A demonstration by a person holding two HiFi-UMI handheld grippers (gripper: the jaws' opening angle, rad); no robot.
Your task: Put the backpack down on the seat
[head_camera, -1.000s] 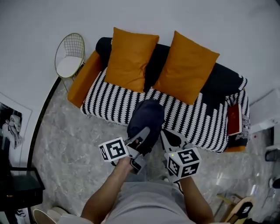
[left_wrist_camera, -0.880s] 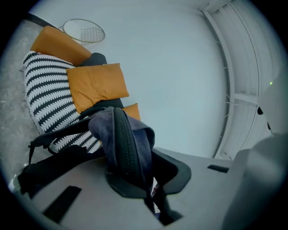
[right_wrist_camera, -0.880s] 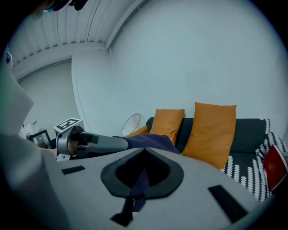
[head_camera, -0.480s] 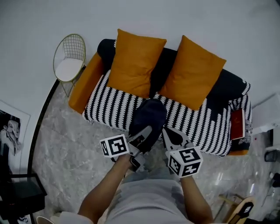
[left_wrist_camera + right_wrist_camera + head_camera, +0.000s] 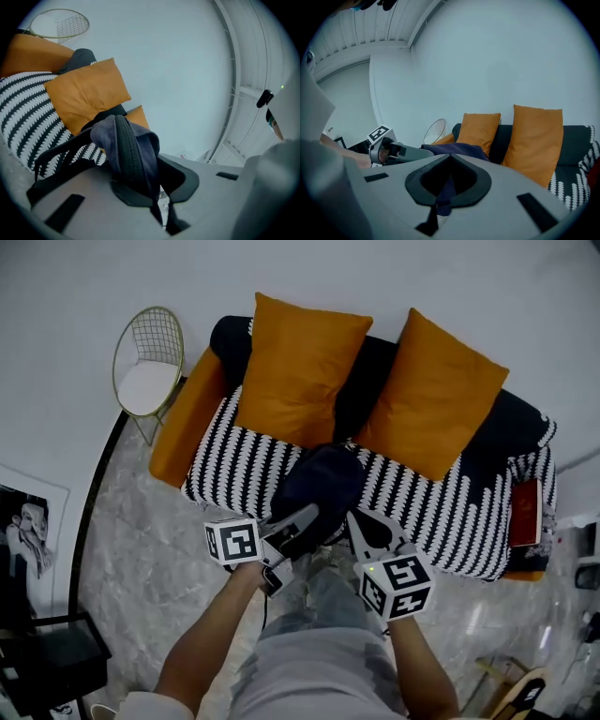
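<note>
Fingers (image 5: 79,206) of the left gripper (image 5: 302,520) are clenched on a fold of the backpack (image 5: 319,482). In the left gripper view, dark blue cloth with a black ribbed band rises from between them, and black straps (image 5: 70,148) trail off to the left. The right gripper (image 5: 357,519) has its fingers (image 5: 525,192) drawn together as well, with a strip of the same blue cloth caught in the gap between them. Both grippers point away from the person, the left at the bag's near left side and the right at its near right side. Bare forearms (image 5: 202,643) reach out behind them above a grey marbled floor (image 5: 141,549).

The backpack is over the front edge of the sofa's seat (image 5: 244,465), about midway along that edge. Whether it rests on the seat cannot be told. A black-and-white striped cover lies over the seat. Behind the bag, two orange cushions (image 5: 300,367) (image 5: 436,390) lean side by side on the dark backrest (image 5: 361,381). An orange bolster (image 5: 187,418) lies along the seat's left end, and a flat red thing (image 5: 525,512) lies at its right end. Beyond the left end, a gold wire chair (image 5: 147,362) with a white pad stands near the pale wall (image 5: 75,287).
</note>
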